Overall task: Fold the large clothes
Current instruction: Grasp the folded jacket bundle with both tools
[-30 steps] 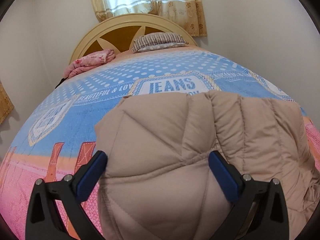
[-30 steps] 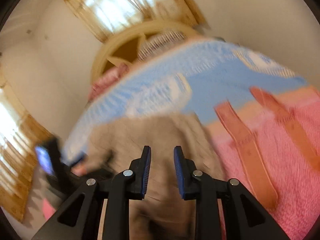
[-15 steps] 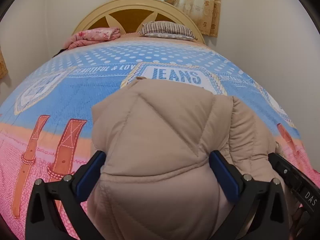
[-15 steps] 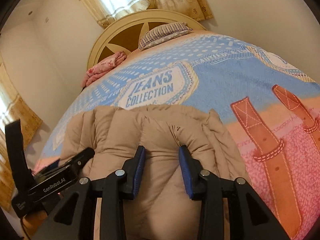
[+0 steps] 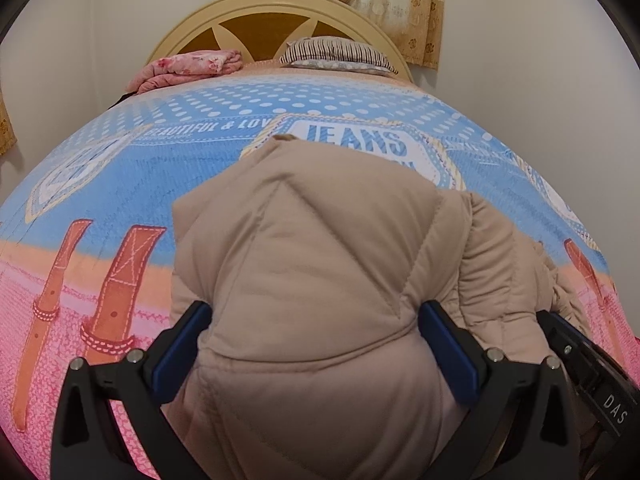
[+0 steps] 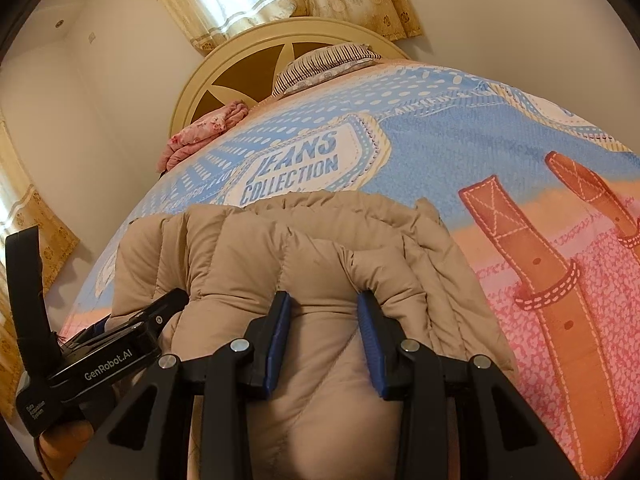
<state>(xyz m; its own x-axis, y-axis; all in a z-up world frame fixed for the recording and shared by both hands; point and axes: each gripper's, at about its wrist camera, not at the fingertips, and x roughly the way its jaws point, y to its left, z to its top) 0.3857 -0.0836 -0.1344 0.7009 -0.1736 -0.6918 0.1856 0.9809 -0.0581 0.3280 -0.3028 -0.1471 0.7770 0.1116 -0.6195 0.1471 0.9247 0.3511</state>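
A tan puffer jacket (image 5: 320, 272) lies bunched on the bed's printed blanket (image 5: 120, 168). The left hand-held gripper (image 5: 316, 344) straddles it, jaws wide apart; the right hand-held gripper (image 6: 324, 332) pinches a padded fold. A striped pillow (image 5: 340, 54) and pink bundle (image 5: 188, 66) sit by the headboard (image 5: 256, 20).

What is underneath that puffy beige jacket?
The puffy beige jacket lies on a printed bedspread, blue then pink, reading JEANS COLLECTION. The jacket covers part of the print; anything hidden beneath it cannot be seen.
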